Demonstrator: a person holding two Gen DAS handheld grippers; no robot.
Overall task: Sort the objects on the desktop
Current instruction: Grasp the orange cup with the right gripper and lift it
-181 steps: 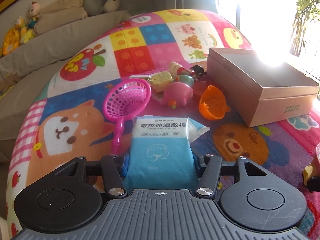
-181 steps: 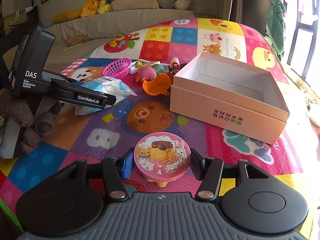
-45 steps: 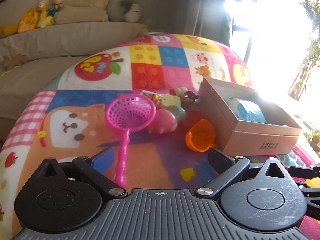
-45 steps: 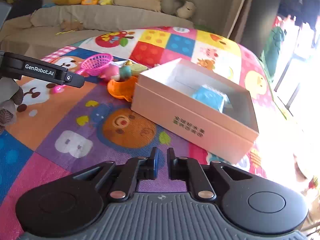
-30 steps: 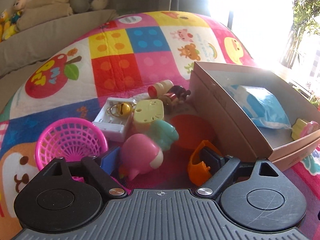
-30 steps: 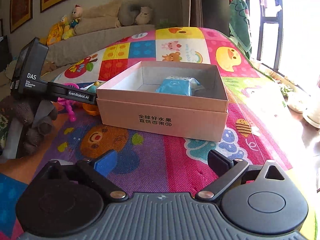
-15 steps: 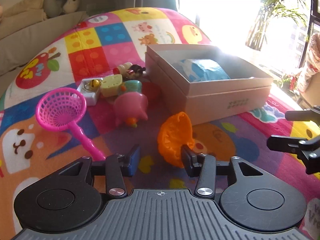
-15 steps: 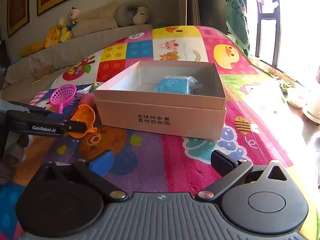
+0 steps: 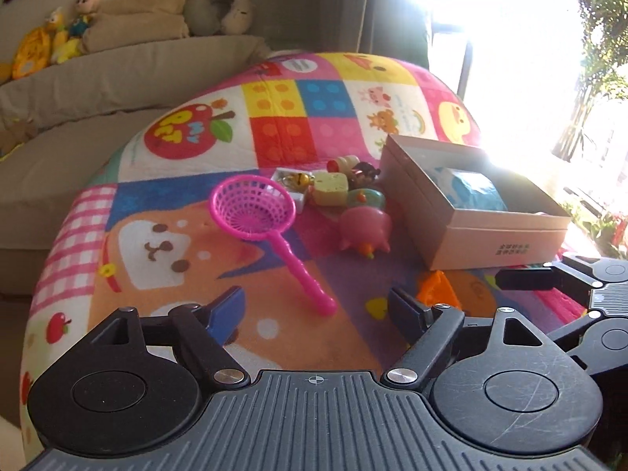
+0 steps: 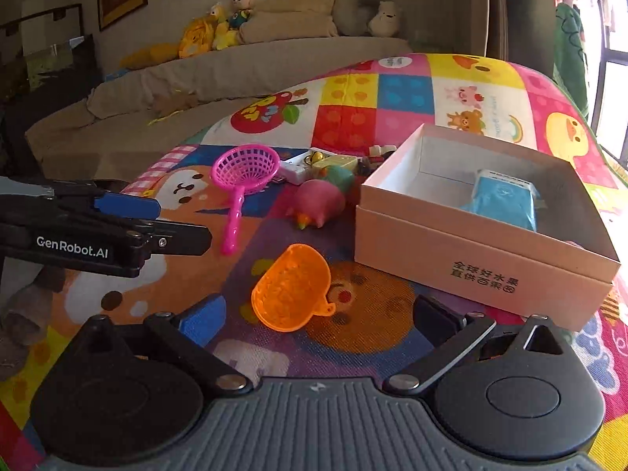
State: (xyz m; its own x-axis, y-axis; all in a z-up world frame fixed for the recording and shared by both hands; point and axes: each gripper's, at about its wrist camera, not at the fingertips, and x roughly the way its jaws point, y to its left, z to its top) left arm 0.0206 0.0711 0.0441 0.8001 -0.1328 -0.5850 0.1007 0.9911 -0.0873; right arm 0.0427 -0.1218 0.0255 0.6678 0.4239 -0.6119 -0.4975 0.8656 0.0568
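On the colourful cartoon-patterned play mat (image 10: 353, 125), an open pale pink cardboard box (image 10: 471, 251) sits toward the right, and a light blue plastic packet of wipes (image 10: 506, 204) lies inside it against the right-hand wall. Just left of the box's front corner, an orange plastic scoop-shaped strainer (image 10: 290, 294) rests on the mat on its side, apart from both tools. The right gripper (image 10: 318, 314) hangs above the mat with its jaws spread wide and nothing between them; the strainer lies a little ahead of the gap between its fingers. The left gripper (image 9: 316, 310) is likewise released and empty, its fingers splayed well apart over the orange and purple patch of the mat. In the left wrist view, the end of a bright pink plastic sieve with a long handle (image 9: 267, 223) lies between and just ahead of those open fingers, its basket pointing away. Beyond the sieve, near the box's left wall, a pink rounded pig-like toy (image 9: 365, 231) lies on the mat, with a teal toy (image 9: 367, 198), a pale yellow block toy (image 9: 331, 188) and a small white tray holding a gold bell (image 9: 292, 180) clustered behind it. A beige sofa with stuffed toys (image 10: 251, 59) runs along the back.
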